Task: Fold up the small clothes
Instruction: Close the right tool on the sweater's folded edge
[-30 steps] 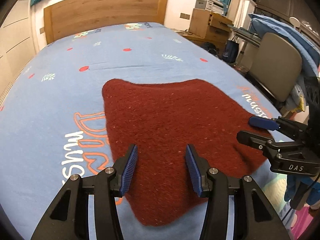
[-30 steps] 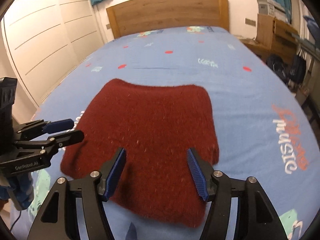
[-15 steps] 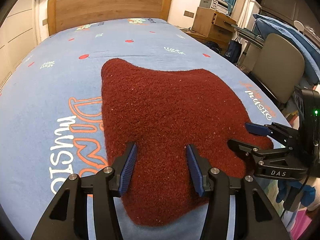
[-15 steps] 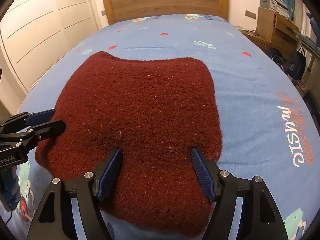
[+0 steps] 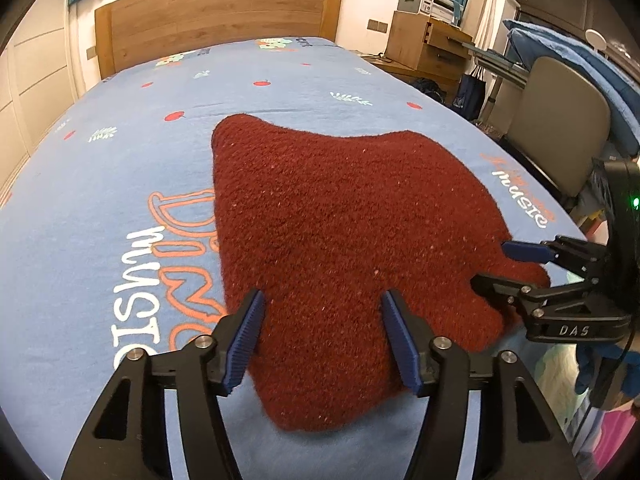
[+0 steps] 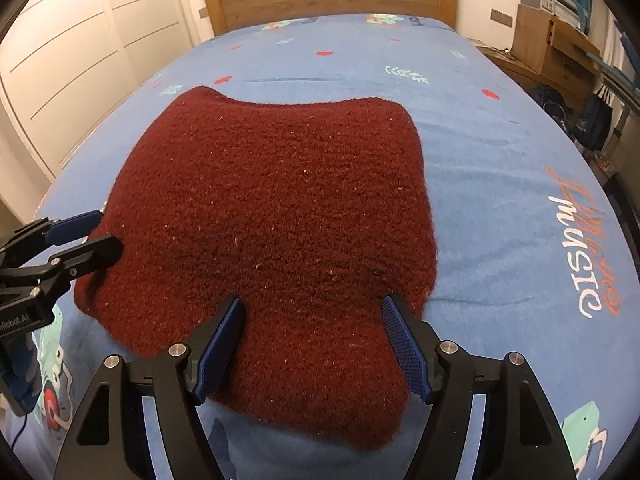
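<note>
A dark red knitted garment [image 5: 340, 240] lies spread flat on a bed covered by a blue printed sheet [image 5: 100, 168], near the foot end and roughly central across the width. Its far edge dips in a shallow curve between two rounded corners; its near edge narrows to a tongue that reaches toward the cameras. Left-wrist view: the left claw [image 5: 322, 338] hangs low over the near part of the garment, its two blue-padded fingers [image 5: 245, 336] set wide apart with the red knit showing between them and nothing gripped. At the right of this view the right claw [image 5: 502, 264] approaches the garment's right-hand corner from the side, fingers parted, with the fabric edge lying at or between the tips; whether the tips touch the cloth cannot be told. Right-wrist view: the right claw [image 6: 312, 344] is likewise spread wide above the garment's near edge [image 6: 280, 220], holding nothing, while the left claw [image 6: 94, 236] enters from the left margin, fingers parted at the garment's left-hand corner. Orange and white lettering [image 6: 588, 248] is printed on the sheet to either side of the garment. A wooden headboard [image 5: 216, 12] closes the far end of the bed; a grey-backed chair [image 5: 560, 128] and a wooden cabinet [image 5: 428, 44] stand beside the bed's right edge
</note>
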`<state>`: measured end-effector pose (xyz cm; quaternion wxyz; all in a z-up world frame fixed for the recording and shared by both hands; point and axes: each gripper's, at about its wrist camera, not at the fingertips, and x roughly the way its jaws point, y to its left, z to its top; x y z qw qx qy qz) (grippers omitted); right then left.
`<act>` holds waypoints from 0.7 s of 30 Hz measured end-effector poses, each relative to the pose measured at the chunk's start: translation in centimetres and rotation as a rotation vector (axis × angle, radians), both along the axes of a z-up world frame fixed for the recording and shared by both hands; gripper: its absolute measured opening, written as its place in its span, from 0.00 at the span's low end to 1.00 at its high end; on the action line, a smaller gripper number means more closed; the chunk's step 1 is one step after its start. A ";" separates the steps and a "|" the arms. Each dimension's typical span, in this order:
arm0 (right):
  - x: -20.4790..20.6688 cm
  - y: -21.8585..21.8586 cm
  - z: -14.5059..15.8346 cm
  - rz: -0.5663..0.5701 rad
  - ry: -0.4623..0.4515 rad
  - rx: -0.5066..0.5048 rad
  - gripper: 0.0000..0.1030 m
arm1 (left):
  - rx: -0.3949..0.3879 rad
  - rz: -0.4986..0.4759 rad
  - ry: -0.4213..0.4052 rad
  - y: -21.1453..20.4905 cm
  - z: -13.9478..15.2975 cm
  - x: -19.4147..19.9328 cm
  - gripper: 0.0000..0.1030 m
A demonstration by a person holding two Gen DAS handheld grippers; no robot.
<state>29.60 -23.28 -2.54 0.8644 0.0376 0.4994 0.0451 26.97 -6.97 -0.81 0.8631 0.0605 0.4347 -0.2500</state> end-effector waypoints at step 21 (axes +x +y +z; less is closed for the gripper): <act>-0.8 0.4 0.1 -0.028 0.026 -0.013 0.72 | -0.048 0.014 0.028 2.2 -0.5 -1.3 0.60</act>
